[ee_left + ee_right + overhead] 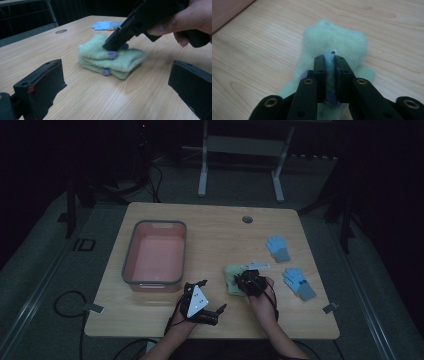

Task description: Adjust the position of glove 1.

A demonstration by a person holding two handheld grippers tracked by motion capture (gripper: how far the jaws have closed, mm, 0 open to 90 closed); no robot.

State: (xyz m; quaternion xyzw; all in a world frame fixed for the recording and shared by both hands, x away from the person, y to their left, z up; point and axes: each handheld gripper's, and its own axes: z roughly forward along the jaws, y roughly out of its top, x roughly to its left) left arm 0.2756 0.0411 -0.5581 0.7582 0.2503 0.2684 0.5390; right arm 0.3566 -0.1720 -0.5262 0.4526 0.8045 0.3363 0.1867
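Observation:
A pale green fuzzy glove (232,276) with purple dots lies folded on the wooden table (215,230), right of centre near the front. My right gripper (242,280) comes down on it from the right. In the right gripper view, its jaws are shut on a pinch of the green glove (337,40), with fabric showing between the pads at the right gripper's (329,59) tips. The left gripper view shows the same green glove (112,58) with the right gripper (110,46) pressed onto its top. My left gripper (210,296) rests to the glove's left front, open and with nothing in it (117,77).
A pink tub with a grey rim (129,255) stands on the left half of the table. Two blue gloves (277,247) (299,283) lie apart at the right side. A round cable hole (247,219) sits near the far edge.

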